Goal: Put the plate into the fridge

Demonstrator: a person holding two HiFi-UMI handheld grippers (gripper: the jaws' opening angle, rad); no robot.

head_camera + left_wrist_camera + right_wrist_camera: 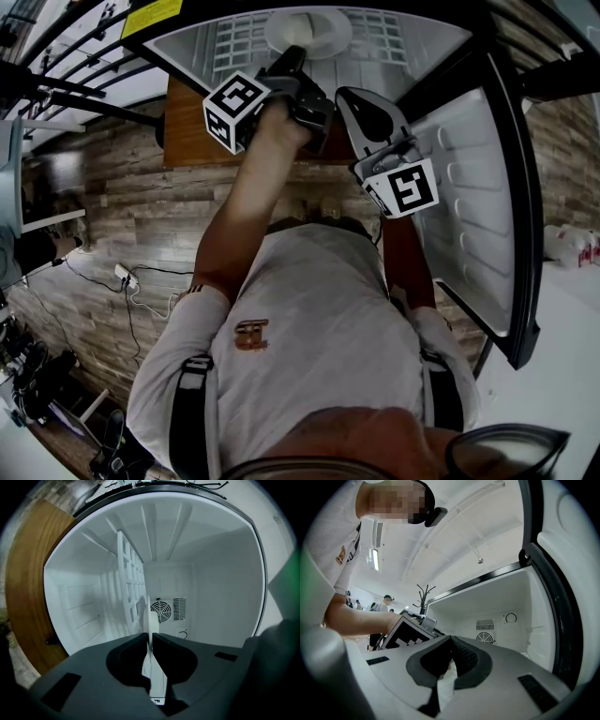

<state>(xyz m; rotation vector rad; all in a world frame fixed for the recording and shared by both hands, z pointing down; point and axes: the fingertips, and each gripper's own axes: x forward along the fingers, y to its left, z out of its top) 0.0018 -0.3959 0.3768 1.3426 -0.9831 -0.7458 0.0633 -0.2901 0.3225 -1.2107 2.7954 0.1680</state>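
A white plate (307,32) sits inside the open fridge (234,42), over its white wire shelf (375,33). My left gripper (293,58) reaches into the fridge and is shut on the plate's near rim. In the left gripper view the plate (152,620) shows edge-on, pinched between the dark jaws of the left gripper (151,637). My right gripper (366,117) hangs just outside the fridge, beside the open door. Its jaw tips meet in the right gripper view (451,640). A pale patch shows behind them, and what it is I cannot tell.
The fridge door (478,197) stands open at the right. A fan vent (162,611) sits on the fridge's back wall, with the wire shelf (129,573) to its left. A wooden panel (28,588) borders the fridge's left side. Cables (131,277) lie on the wood-look floor.
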